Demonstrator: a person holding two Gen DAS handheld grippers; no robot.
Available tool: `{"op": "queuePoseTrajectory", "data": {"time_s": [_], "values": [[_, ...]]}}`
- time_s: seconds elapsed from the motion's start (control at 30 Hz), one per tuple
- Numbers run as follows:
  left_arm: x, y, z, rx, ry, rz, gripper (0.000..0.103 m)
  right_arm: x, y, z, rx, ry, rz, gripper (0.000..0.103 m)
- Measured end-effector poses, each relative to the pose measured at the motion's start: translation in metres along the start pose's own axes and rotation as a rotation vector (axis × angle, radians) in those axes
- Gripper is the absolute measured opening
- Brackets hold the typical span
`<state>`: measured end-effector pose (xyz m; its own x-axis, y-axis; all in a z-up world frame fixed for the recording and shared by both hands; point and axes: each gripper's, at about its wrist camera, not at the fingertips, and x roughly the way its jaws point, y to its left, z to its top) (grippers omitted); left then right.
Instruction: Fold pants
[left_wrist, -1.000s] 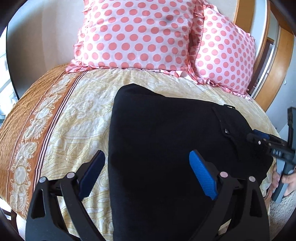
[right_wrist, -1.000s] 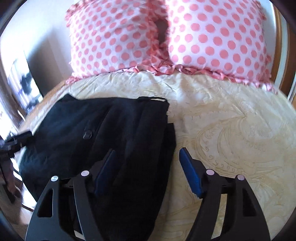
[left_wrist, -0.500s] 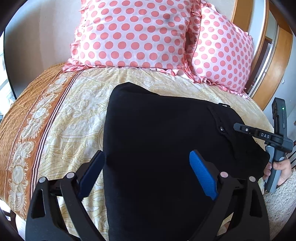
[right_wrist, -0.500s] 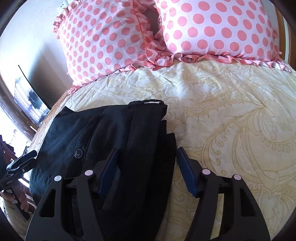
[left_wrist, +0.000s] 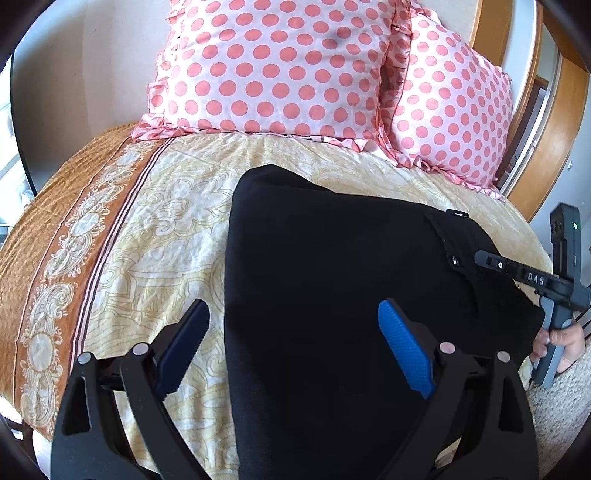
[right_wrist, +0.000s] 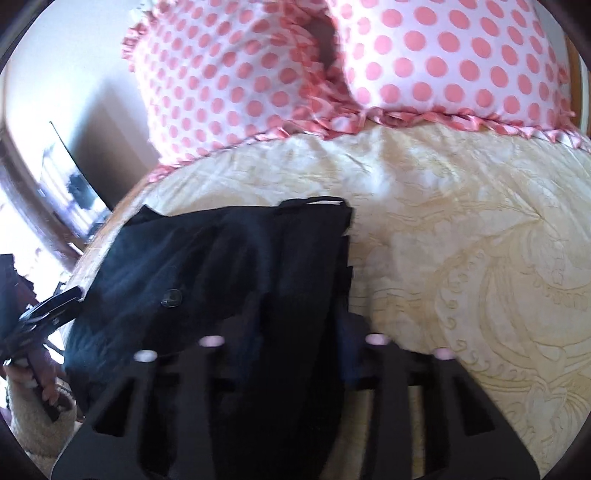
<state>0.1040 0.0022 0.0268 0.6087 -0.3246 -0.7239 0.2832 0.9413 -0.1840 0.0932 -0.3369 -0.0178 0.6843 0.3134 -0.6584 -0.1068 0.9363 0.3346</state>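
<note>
Black pants (left_wrist: 332, 295) lie on the bedspread (left_wrist: 147, 221). The left gripper (left_wrist: 291, 350) gapes wide, straddling their edge, while the right gripper (right_wrist: 295, 350) is closing, waistband fabric bunched between its jaws.

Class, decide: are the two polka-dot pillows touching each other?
Touching. In the left wrist view the big pillow overlaps the smaller pillow with no gap along their frilled edges; the right wrist view shows them pressed together too.
</note>
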Motion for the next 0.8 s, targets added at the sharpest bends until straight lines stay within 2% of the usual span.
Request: {"op": "queuePoseTrajectory", "data": {"time_s": [0.07, 0.17, 0.47, 0.8], "values": [[0.003, 0.003, 0.004, -0.013, 0.011, -0.016, 0.092, -0.003, 0.009, 0.0, -0.043, -0.015, -0.013, 0.019], [0.007, 0.009, 0.011, -0.032, 0.024, -0.039, 0.092, -0.005, 0.013, 0.0, -0.059, -0.018, -0.012, 0.017], [0.034, 0.012, 0.037, -0.047, 0.109, -0.091, 0.088, -0.014, 0.021, -0.001, -0.116, -0.061, 0.022, 0.016], [0.058, 0.031, 0.048, -0.155, 0.215, -0.182, 0.077, -0.005, 0.011, 0.001, -0.072, -0.027, 0.036, 0.016]]}}
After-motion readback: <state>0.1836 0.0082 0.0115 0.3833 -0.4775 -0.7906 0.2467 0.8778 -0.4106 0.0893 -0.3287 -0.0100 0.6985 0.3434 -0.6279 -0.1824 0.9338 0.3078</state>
